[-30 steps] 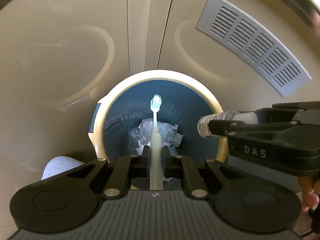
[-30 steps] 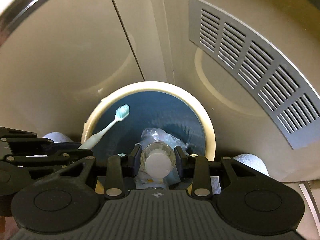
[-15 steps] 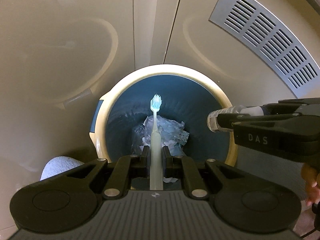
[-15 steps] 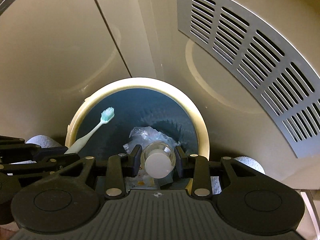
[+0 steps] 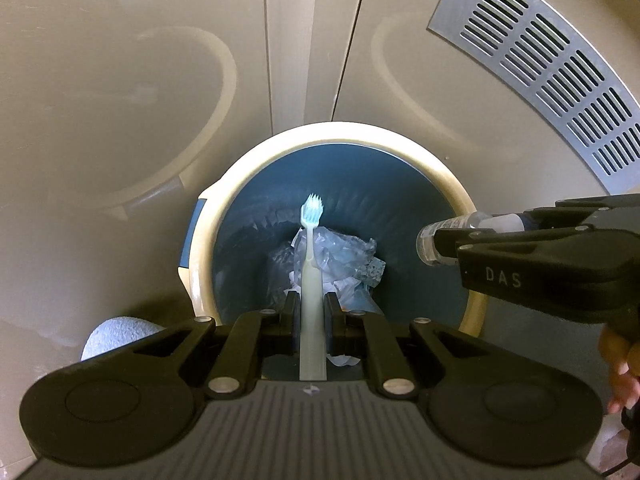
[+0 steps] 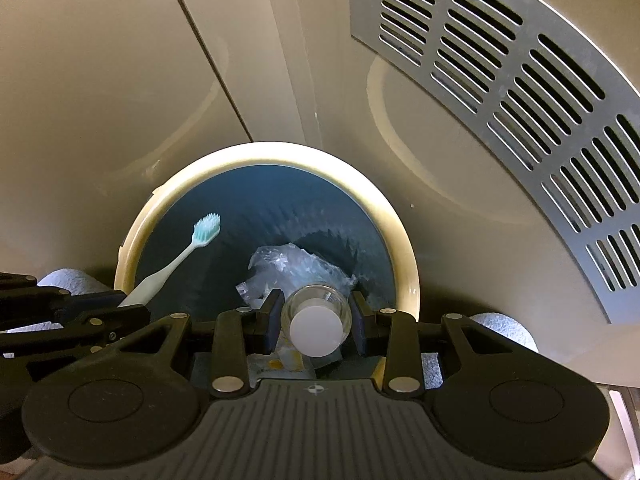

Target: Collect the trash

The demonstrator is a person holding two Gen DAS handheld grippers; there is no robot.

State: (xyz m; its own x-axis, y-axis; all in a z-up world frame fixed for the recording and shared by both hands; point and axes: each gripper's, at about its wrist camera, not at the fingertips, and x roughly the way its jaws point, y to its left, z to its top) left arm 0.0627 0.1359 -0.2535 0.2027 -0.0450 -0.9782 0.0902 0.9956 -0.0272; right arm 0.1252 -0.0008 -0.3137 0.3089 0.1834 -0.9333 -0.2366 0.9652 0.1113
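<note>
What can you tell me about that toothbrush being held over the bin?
The toothbrush looks like pale, cream-coloured plastic, with a slim neck and a small head of light blue-green bristles. The left gripper has its jaws shut on the thick handle, so the brush sticks straight out ahead, head foremost. It hangs over the open mouth of the round, cream-rimmed bin, above crumpled clear plastic lying inside. Only the jaws appear to touch it.

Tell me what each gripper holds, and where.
Left gripper: toothbrush, by its handle. Right gripper: small clear bottle, by its body near the cap.
</note>
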